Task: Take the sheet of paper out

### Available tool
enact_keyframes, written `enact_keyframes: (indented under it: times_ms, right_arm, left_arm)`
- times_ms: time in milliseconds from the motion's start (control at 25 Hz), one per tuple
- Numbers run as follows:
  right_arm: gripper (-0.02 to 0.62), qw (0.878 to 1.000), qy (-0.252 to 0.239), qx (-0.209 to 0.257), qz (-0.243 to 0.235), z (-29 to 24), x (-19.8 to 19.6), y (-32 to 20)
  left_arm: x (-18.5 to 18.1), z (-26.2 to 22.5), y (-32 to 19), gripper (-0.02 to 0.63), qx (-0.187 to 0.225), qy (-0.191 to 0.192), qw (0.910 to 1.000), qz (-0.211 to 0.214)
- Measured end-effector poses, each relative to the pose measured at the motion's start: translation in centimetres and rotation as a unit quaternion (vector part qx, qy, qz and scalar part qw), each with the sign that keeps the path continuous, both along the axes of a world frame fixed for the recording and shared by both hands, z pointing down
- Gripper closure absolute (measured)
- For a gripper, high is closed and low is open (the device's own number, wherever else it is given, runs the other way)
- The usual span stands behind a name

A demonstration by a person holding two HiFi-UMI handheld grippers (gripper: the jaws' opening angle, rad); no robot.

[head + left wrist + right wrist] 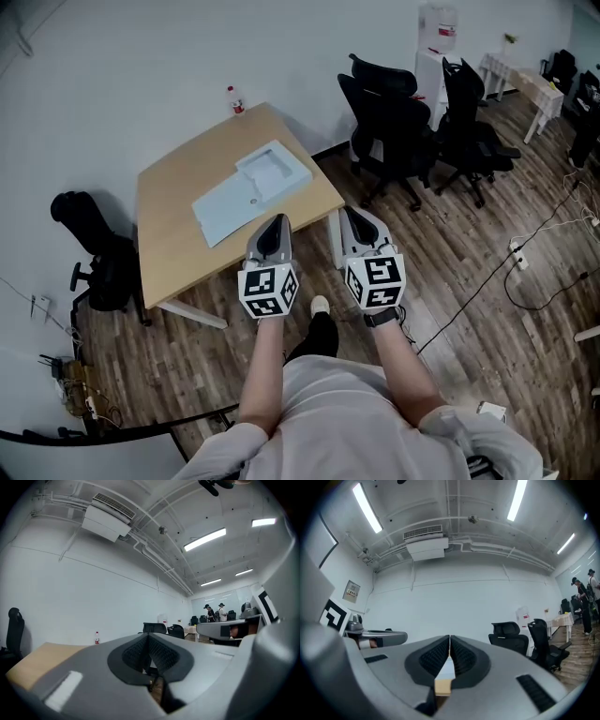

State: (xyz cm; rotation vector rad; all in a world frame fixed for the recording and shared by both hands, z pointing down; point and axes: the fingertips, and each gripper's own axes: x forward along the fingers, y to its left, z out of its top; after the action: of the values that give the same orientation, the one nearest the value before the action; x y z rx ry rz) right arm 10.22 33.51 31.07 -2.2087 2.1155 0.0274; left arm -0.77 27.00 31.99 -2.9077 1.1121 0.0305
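Note:
On the wooden table stands a shallow white open box. A pale flat sheet lies against its near side. My left gripper is held level in the air over the table's near right corner, short of the sheet, with its jaws shut and empty. The right gripper hovers beside it, past the table's right edge, also shut on nothing. In the left gripper view the closed pads meet along one line, and the right gripper view shows the same for its pads.
A small bottle stands at the table's far edge by the wall. Black office chairs crowd the right side, and another chair is left of the table. Cables run over the wood floor. People stand far off.

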Motion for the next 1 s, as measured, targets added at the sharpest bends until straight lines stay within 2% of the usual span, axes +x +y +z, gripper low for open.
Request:
enact_keyframes:
  times_ms: [200,440,600,760,920,1000]
  right_arm:
    - [0.581,1.000,0.001,-0.014,-0.004,1.2,1.0,-2.9]
    - [0.581,0.999,0.001,-0.047,-0.005,3.6,3.2,-9.2]
    - [0.581,0.998,0.003,-0.067,-0.021,4.5,3.8,-15.4]
    - [0.581,0.996,0.006,-0.081,-0.045,5.0,3.9,-22.4]
    - [0.581,0.994,-0.002,-0.087,-0.071,5.3,3.3,-30.3]
    - [0.581,0.992,0.000,-0.085,-0.089,5.1,2.1,-34.1]
  left_arm:
    - [2.2,1.0,-3.1,0.597,-0.009,0.003,0.9999,0.010]
    - [4.9,3.2,-9.4,0.597,-0.029,0.006,0.9995,0.009]
    - [6.5,4.2,-15.0,0.597,-0.044,0.009,0.9990,0.007]
    - [6.6,4.6,-22.0,0.597,-0.056,0.015,0.9982,-0.015]
    - [5.4,4.8,-29.3,0.595,-0.060,0.011,0.9974,-0.039]
    - [4.6,4.5,-32.7,0.595,-0.054,0.017,0.9977,-0.037]
